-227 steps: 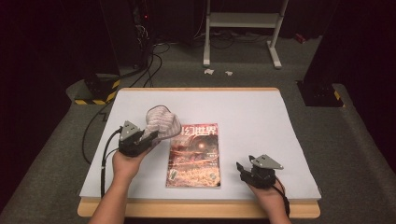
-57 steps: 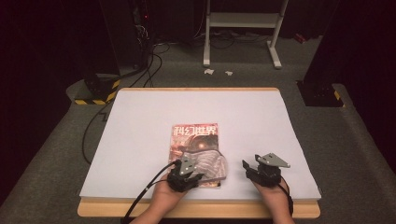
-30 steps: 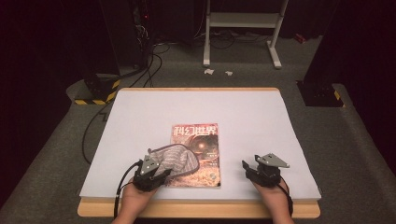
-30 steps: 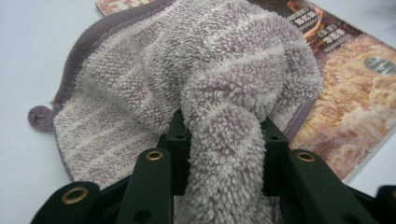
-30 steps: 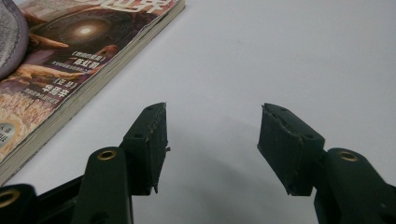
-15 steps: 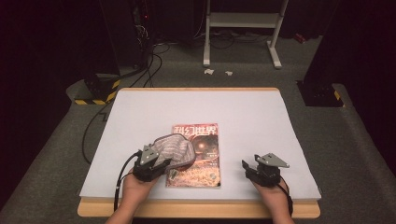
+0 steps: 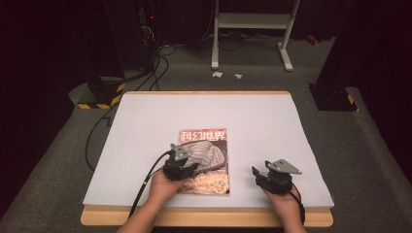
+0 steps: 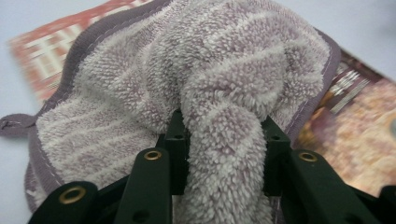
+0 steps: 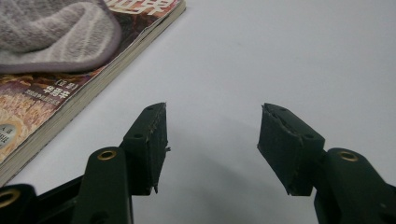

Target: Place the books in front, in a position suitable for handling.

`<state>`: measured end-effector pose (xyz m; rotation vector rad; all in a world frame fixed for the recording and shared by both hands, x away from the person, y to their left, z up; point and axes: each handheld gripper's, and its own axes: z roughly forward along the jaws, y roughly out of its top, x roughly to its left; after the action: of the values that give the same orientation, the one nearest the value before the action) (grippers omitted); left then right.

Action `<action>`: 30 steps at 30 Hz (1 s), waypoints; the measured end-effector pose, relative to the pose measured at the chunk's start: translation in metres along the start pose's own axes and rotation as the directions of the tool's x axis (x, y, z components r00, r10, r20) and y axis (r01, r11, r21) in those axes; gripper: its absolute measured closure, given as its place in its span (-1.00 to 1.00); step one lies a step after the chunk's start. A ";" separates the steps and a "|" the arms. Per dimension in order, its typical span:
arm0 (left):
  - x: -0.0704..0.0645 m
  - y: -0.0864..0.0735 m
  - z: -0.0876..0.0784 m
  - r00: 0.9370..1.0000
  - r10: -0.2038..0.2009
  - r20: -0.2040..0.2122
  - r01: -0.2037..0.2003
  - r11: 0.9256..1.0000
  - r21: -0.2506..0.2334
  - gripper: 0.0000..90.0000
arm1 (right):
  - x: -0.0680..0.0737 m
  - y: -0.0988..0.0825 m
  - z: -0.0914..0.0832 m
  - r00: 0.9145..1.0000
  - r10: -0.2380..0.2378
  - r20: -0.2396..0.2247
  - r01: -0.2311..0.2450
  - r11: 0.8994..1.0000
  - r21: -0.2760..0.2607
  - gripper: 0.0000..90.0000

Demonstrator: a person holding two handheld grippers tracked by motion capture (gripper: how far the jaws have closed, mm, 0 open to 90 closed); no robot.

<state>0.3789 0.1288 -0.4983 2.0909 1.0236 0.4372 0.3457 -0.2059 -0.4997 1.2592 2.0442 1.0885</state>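
Note:
A lilac-grey terry towel (image 7: 208,154) lies bunched on a red magazine (image 7: 210,181) in the middle of the table's near half. My left gripper (image 7: 190,161) sits at the towel's left end, shut on a thick fold of it. In the left gripper view that towel (image 8: 224,70) fold runs down between the two black jaws of the gripper (image 8: 224,135), with the magazine (image 8: 359,135) under it. My right gripper (image 7: 256,173) rests on the white table to the right of the magazine, open and holding nothing. Its jaws (image 9: 212,135) stand wide apart over bare surface, the magazine (image 9: 51,102) and the towel (image 9: 51,32) to their left.
A white sheet (image 7: 252,116) covers the wooden table, whose front edge (image 7: 204,218) is near my hands. Beyond the table are a black-and-yellow striped base (image 7: 99,94) with cables at the left, a white stand (image 7: 252,29) and a dark box (image 7: 335,97) at the right.
My left gripper has dragged the towel to the right, from the magazine's left edge onto its cover. The right gripper has stayed in place.

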 end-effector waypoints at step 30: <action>0.018 -0.014 -0.008 0.998 0.000 -0.065 -0.003 0.999 -0.043 0.40 | 0.002 -0.001 0.001 1.000 -0.012 -0.003 0.012 1.000 0.008 -0.07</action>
<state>0.3780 0.1521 -0.5035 2.0513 1.0412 0.5271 0.3453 -0.2041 -0.5010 1.2484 2.0573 1.0791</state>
